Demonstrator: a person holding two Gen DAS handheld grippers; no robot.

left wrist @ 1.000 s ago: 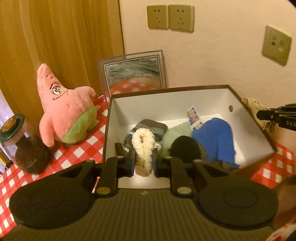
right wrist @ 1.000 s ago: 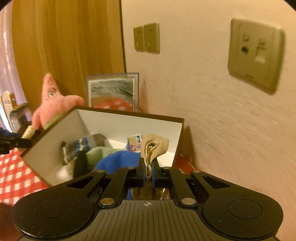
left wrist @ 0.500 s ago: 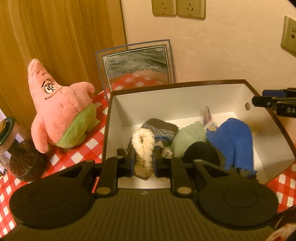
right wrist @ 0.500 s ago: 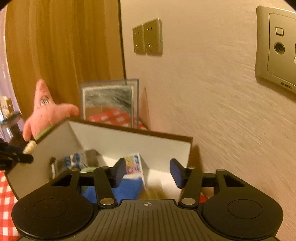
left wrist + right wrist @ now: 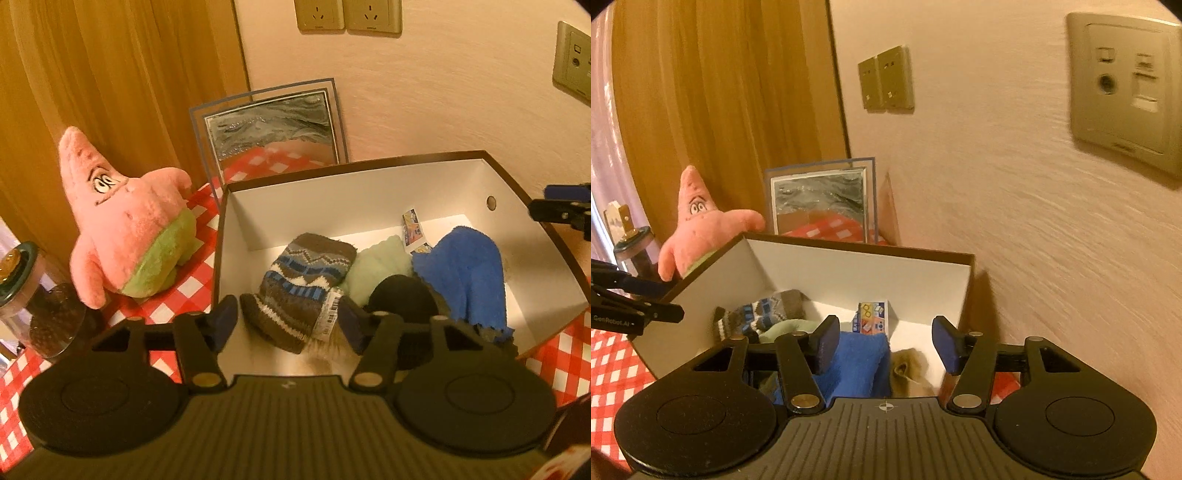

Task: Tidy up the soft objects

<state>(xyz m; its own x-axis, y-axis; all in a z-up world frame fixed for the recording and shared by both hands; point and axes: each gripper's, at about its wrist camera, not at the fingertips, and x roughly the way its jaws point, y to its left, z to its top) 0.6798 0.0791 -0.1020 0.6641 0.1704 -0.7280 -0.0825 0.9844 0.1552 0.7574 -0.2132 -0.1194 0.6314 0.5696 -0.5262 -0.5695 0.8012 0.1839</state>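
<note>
Both grippers just let go. The left gripper (image 5: 288,319) had its fingers clamped on the cream cuff of the patterned knit sock (image 5: 301,286) a second ago; its jaws have just been opening and now stand wide apart, with the sock lying loose between them inside the box (image 5: 369,192), tag hanging off its edge. Same story on the right gripper (image 5: 884,341): it was pinching the beige sock (image 5: 908,369) a second ago, its jaws have just been opening, and that sock now sits on the box floor just below and between the spread fingers, not touched by either pad as far as I can see.

So I'd say two more soft things are delivered, and both grippers are free for the next pick.

Box contents: the knit sock nearest the left fingers, a pale green fuzzy item (image 5: 380,266) beyond it, a black soft thing (image 5: 400,299) just right of the left fingers, a blue fuzzy cloth (image 5: 465,269) further right, the beige sock in the right corner, plus a small printed card box (image 5: 873,317) against the back wall.

The pink star plush (image 5: 129,225) is outside, left of the left fingers on the checkered bench (image 5: 177,291). Probably next in line.
</note>
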